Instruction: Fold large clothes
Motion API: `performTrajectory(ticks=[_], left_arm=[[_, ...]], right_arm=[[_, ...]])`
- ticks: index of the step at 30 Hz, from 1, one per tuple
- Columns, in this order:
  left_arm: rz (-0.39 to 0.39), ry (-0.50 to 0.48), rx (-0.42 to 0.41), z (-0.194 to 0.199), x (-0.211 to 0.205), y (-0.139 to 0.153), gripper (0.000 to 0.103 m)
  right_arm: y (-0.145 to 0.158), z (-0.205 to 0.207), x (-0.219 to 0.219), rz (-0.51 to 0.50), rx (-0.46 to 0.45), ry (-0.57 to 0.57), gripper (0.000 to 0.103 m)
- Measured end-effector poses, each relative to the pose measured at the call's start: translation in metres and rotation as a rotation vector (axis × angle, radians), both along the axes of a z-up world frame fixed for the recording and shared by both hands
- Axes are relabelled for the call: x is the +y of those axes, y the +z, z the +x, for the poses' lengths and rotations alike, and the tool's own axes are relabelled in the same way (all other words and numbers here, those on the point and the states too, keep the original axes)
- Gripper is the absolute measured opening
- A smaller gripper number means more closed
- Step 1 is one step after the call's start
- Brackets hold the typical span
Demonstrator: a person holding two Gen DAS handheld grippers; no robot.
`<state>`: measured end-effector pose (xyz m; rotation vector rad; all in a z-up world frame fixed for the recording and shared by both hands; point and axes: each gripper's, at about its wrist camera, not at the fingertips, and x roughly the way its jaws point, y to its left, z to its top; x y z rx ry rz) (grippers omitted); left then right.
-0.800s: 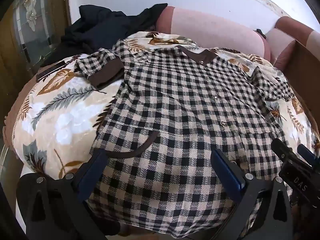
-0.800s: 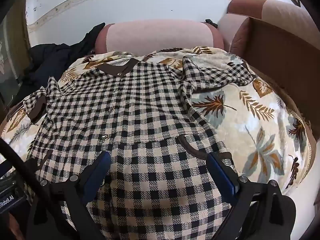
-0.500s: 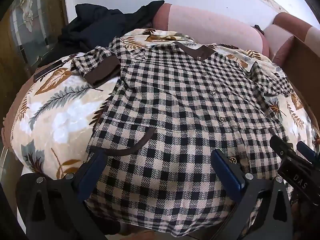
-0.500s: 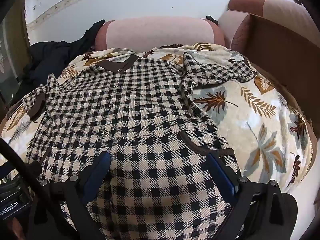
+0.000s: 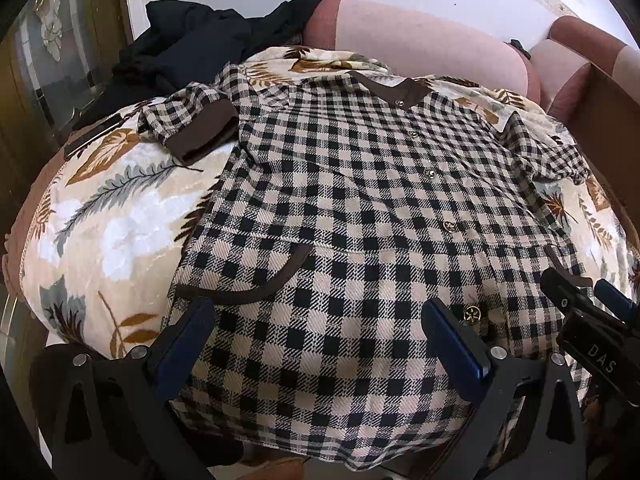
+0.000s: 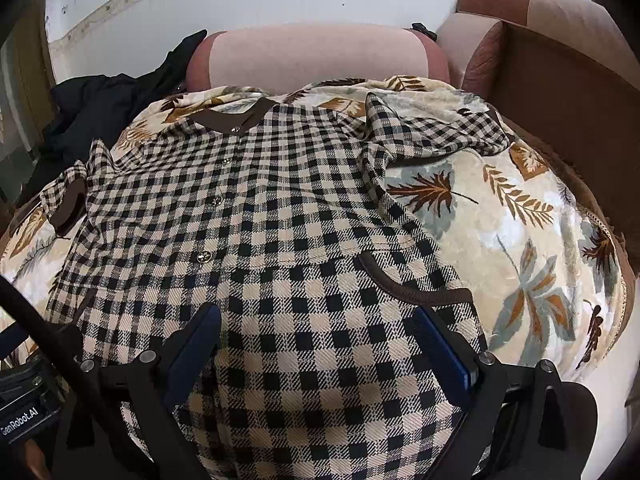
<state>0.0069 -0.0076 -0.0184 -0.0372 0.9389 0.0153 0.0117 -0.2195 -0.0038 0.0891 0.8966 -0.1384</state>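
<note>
A black-and-cream checked shirt [image 5: 360, 208] [image 6: 260, 220] with brown collar, cuffs and pocket trim lies spread front-up on a leaf-patterned blanket [image 5: 120, 216] [image 6: 520, 220], collar at the far end. Its left sleeve [image 5: 192, 120] is folded near the shoulder; the right sleeve [image 6: 432, 136] is bunched. My left gripper [image 5: 320, 332] hovers open over the hem's left part, nothing between its blue pads. My right gripper [image 6: 320, 340] hovers open over the hem's right part, by the pocket [image 6: 416, 284]. The right gripper's body [image 5: 592, 332] shows in the left wrist view.
The blanket covers a pink sofa with a backrest cushion [image 6: 316, 56] at the far side. A pile of dark clothes [image 5: 200, 44] lies at the far left. A brown armrest [image 6: 568, 80] rises on the right. A white wall stands behind.
Both grippers have shifted slightly forward over the shirt's hem; the shirt sits a little lower in both views. The jaws stay open and the shirt has not moved.
</note>
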Motion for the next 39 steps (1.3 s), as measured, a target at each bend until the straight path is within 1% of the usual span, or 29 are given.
performTrajectory(ticks=[23, 29, 35, 39], left_arm=[[0.011, 0.008, 0.041, 0.008, 0.002, -0.017, 0.103], [0.022, 0.022, 0.073, 0.014, 0.006, -0.03, 0.103], [0.01, 0.04, 0.156, 0.022, 0.016, -0.054, 0.103], [0.01, 0.04, 0.155, 0.021, 0.017, -0.06, 0.103]], right_arm=[[-0.012, 0.008, 0.001, -0.005, 0.039, 0.001, 0.099], [-0.018, 0.009, 0.001, -0.01, 0.06, 0.002, 0.099], [-0.026, 0.011, 0.002, -0.017, 0.085, 0.008, 0.099], [-0.034, 0.013, 0.001, -0.029, 0.104, 0.006, 0.099]])
